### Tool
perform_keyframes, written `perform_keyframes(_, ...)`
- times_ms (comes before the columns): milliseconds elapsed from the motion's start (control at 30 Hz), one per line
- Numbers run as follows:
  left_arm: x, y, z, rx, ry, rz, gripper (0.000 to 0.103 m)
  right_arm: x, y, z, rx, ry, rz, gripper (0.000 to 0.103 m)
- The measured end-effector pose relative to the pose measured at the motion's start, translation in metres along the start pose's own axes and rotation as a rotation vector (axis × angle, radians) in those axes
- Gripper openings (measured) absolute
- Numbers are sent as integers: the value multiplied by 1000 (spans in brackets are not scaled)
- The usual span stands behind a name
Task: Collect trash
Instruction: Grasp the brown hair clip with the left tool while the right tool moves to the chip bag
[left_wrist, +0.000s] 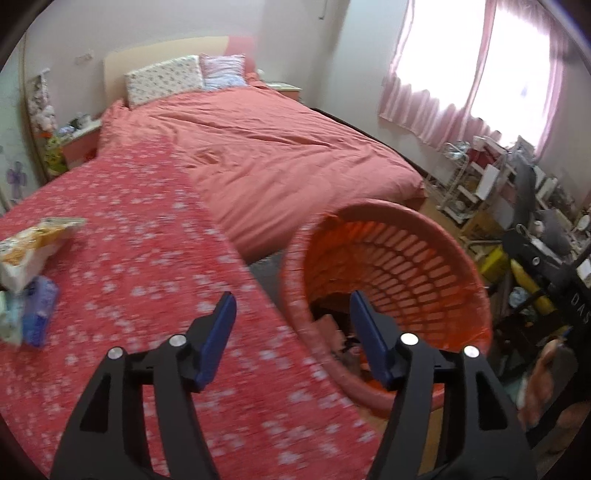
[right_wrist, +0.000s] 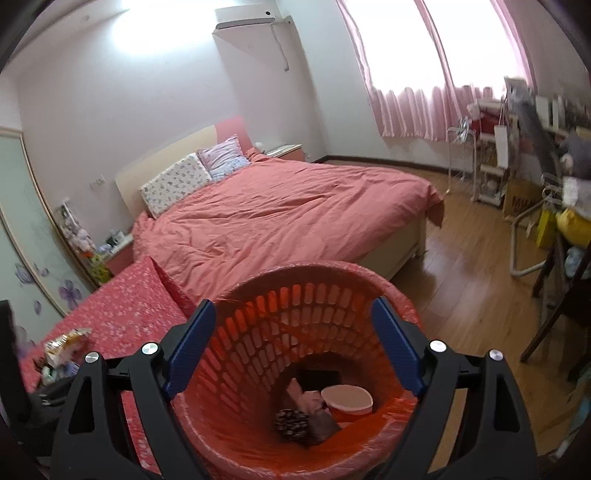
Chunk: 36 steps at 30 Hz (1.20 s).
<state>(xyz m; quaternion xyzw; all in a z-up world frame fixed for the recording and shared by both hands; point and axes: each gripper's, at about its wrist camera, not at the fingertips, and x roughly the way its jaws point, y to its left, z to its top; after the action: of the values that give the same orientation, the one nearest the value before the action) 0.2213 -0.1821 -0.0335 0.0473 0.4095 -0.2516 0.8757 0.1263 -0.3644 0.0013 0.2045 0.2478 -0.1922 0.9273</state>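
Both grippers stand with jaws wide and empty: the left gripper (left_wrist: 291, 321) at the near rim of the orange bin (left_wrist: 443, 254), the right gripper (right_wrist: 291, 339) directly above it. Inside lie a cup (right_wrist: 347, 400) and wrappers. This looks like a drop-off step. More trash, a snack bag (left_wrist: 33, 243) and a blue packet (left_wrist: 38, 314), waits far left on the flowered bench (left_wrist: 155, 206); next comes reaching left for it.

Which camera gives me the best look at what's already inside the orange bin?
The right wrist view. It looks straight down into the orange bin, showing a white-lidded cup, a dark speckled ball and wrappers at the bottom. The left wrist view catches the bin side-on, so its contents are mostly hidden behind the rim and a finger.
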Motion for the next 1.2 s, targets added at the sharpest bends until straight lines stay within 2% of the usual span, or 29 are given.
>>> perform_keyframes(100, -13, 18, -4, -11, -12, 54, 67, -2, 11, -4, -54, 0, -43, 85)
perform_keyframes(267, -37, 59, -15, -42, -36, 148, 72, 1, 17, -10, -91, 36, -41, 85)
perform_keyframes(367, -55, 92, -24, -63, -55, 233, 76, -1, 27, -14, -121, 48, -38, 85)
perform_keyframes(633, -105, 209, -47, -192, -81, 475, 78, 0, 61, -26, -184, 86, -5, 85)
perform_keyframes(800, -119, 280, -56, -263, -68, 589, 78, 5, 95, -38, -236, 121, 33, 85)
perform_keyframes(967, -112, 320, -56, -283, -42, 604, 76, 15, 131, -52, -277, 174, 88, 85)
perform_keyframes(1200, -80, 332, -46, -187, -1, 556, 69, 17, 164, -68, -338, 224, 146, 85)
